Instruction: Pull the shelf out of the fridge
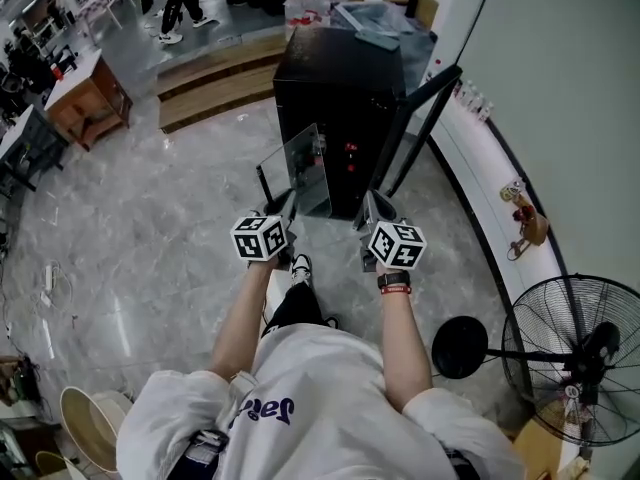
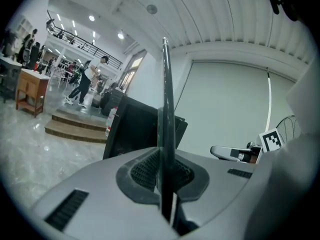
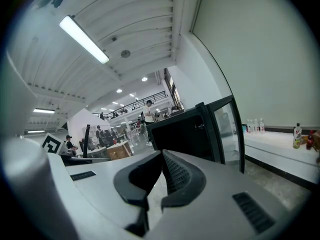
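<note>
- Shelf [image 1: 300, 173]: a glass pane with a dark rim, out of the fridge, held in the air just in front of it, stood up on edge.
- Left claw [image 2: 164, 156]: closed on the near edge of the shelf. In the left gripper view the pane rises as a thin dark strip pinched between the two ribbed pads.
- Right claw [image 3: 162, 156]: closed with nothing in it, its pads meeting at the tip. It is held beside the left one, apart from the shelf, and points at the fridge.
- Fridge [image 1: 335, 98]: a small black box on the floor, its inside dark.
- Door [image 1: 420, 128]: swung wide open to the right, with a glass panel in a black frame.
- Floor [image 1: 150, 228]: pale, glossy, marbled.
- Fan [image 1: 575, 353]: a black standing fan at the person's right, well apart from the fridge.
- Steps [image 1: 215, 83]: low wooden steps, behind and to the left of the fridge.
</note>
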The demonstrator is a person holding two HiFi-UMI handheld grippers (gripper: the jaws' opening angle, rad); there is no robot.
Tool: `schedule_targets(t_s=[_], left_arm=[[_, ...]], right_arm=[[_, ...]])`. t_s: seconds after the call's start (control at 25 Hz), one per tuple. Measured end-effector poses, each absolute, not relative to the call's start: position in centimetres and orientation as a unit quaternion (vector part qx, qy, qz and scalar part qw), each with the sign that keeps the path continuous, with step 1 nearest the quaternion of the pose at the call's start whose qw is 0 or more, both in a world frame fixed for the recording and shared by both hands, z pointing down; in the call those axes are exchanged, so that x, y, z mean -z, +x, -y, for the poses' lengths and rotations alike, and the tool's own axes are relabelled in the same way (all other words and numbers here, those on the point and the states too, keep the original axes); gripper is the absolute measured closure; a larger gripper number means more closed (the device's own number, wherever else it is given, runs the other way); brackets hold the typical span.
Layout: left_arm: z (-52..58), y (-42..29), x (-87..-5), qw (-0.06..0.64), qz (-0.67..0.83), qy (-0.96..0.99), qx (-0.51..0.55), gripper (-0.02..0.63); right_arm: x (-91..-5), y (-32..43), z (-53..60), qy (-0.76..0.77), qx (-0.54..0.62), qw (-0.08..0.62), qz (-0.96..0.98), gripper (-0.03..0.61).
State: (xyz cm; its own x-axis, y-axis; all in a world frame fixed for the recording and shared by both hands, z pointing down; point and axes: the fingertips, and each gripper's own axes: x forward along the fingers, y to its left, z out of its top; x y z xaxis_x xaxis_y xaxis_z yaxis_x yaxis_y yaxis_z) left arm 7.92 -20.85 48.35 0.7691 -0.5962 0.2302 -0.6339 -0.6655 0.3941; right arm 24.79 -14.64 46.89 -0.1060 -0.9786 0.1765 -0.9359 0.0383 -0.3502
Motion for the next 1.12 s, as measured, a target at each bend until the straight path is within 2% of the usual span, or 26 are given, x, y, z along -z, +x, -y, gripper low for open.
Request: schedule_targets(t_s=[0.56, 1.12], left_arm=[[20.3, 8.3, -45.3, 0.146, 0.372, 0.916, -0.039, 0.589], [20.3, 8.6, -44.2, 0.128, 0.381, 0.914, -0.056, 0.589]], right_arm=[[-45.1, 26.7, 14.9, -0.702, 0.146, 0.033, -0.696, 0.568], [-44.1, 27.0, 14.9, -0.705, 0.138, 0.023, -0.695, 0.568]])
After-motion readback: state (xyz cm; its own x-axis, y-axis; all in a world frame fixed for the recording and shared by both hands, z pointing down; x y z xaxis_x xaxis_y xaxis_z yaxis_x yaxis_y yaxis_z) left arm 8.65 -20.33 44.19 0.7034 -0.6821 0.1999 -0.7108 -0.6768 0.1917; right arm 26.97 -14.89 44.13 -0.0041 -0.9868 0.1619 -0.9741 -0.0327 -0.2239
